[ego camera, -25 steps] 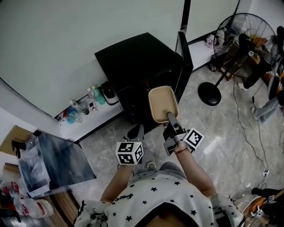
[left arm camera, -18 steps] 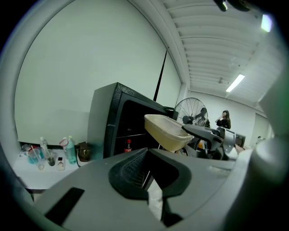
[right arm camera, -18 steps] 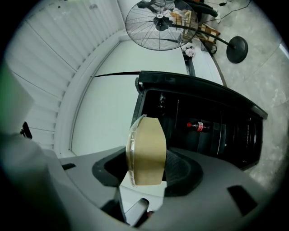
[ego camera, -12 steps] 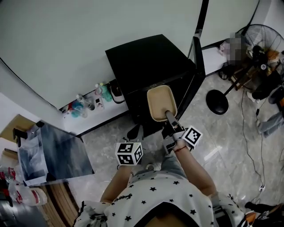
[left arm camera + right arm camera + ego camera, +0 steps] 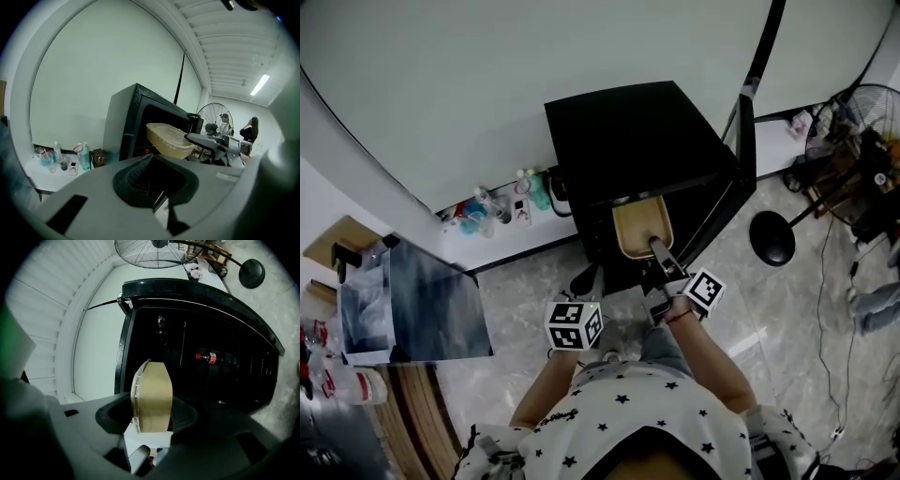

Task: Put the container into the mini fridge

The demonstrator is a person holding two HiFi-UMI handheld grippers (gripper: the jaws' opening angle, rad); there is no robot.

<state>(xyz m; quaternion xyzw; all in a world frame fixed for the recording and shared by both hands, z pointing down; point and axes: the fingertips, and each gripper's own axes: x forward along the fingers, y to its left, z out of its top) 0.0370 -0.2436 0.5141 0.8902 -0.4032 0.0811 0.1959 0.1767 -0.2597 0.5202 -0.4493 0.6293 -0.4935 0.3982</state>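
1. Person in a star-print shirt (image 5: 628, 422) stands at the open black fridge (image 5: 637, 141), a gripper in each hand. The door (image 5: 746, 155) is swung out to the rt.
2. Rt gripper (image 5: 656, 247) has its jaws clamped on the near edge of a tan container (image 5: 639, 225), held out level. The far end is at the fridge opening, under the top's front edge.
3. Rt gripper view: container (image 5: 151, 399) seen edge-on between the jaws, w/ the dark fridge interior behind. A red-label bottle (image 5: 209, 357) shows inside.
4. Lt gripper (image 5: 584, 278) hangs lower, beside the rt one and in front of the fridge – jaws apart, nothing between them.
5. Lt gripper view: container (image 5: 169, 139) and rt gripper (image 5: 211, 144) cross the frame ahead of the fridge.
6. Small bottles (image 5: 487, 208) line a low ledge at the wall, lt of the fridge – a standing fan (image 5: 858, 131) is well off to the rt.
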